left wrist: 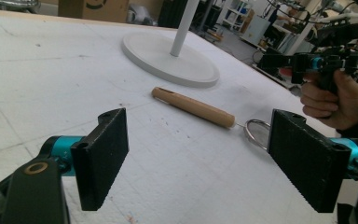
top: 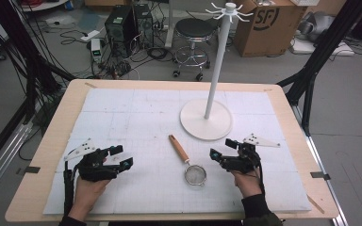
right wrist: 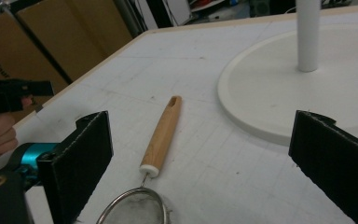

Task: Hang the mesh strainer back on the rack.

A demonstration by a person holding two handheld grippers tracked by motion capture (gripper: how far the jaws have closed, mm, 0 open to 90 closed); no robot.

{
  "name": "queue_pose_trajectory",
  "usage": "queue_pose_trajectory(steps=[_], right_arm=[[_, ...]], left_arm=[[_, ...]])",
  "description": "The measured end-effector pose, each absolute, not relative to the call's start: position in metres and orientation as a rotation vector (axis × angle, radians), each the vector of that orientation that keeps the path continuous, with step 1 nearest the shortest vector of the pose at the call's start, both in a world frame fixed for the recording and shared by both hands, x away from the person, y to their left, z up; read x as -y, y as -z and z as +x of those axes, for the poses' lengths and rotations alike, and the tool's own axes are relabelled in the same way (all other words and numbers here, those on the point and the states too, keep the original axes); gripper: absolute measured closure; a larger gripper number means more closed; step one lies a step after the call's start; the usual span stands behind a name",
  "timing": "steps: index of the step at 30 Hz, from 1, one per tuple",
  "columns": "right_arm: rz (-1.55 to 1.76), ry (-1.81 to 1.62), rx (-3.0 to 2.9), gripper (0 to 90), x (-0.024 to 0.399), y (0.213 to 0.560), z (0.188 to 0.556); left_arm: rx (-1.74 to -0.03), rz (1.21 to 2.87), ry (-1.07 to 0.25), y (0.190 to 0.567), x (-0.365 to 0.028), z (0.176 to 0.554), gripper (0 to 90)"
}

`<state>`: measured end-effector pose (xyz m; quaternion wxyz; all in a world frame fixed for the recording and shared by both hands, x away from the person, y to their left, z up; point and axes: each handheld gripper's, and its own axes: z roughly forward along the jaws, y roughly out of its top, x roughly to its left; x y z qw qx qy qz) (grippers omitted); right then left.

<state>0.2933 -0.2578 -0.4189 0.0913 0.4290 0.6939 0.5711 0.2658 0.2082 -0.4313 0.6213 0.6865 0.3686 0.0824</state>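
A small mesh strainer (top: 195, 174) with a wooden handle (top: 179, 148) lies on the white mat, handle pointing to the far left. Behind it stands a white hook stand (top: 206, 120) on a round base. My left gripper (top: 122, 156) rests on the mat left of the strainer, open and empty. My right gripper (top: 222, 149) sits right of the strainer, also open and empty. In the left gripper view the handle (left wrist: 193, 106) lies beyond the open left gripper (left wrist: 205, 158). In the right gripper view the strainer (right wrist: 162, 135) lies between the wide-apart jaws of the right gripper (right wrist: 205, 163).
The stand's base (right wrist: 298, 98) is just right of the strainer handle, and its pole (top: 217, 61) rises to a ring of hooks (top: 229, 10). The wooden table edge (top: 42, 150) frames the mat. A stool (top: 194, 33), computer boxes and a cardboard box (top: 264, 23) stand behind the table.
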Motion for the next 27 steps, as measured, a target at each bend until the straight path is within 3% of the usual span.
queue_pose_trajectory(steps=[27], right_arm=[[1.368, -1.519, -2.377, 7.4, 0.208, 0.411, 0.312]], left_arm=[[-0.802, 1.564, -0.305, 0.423, -0.216, 0.265, 21.4]])
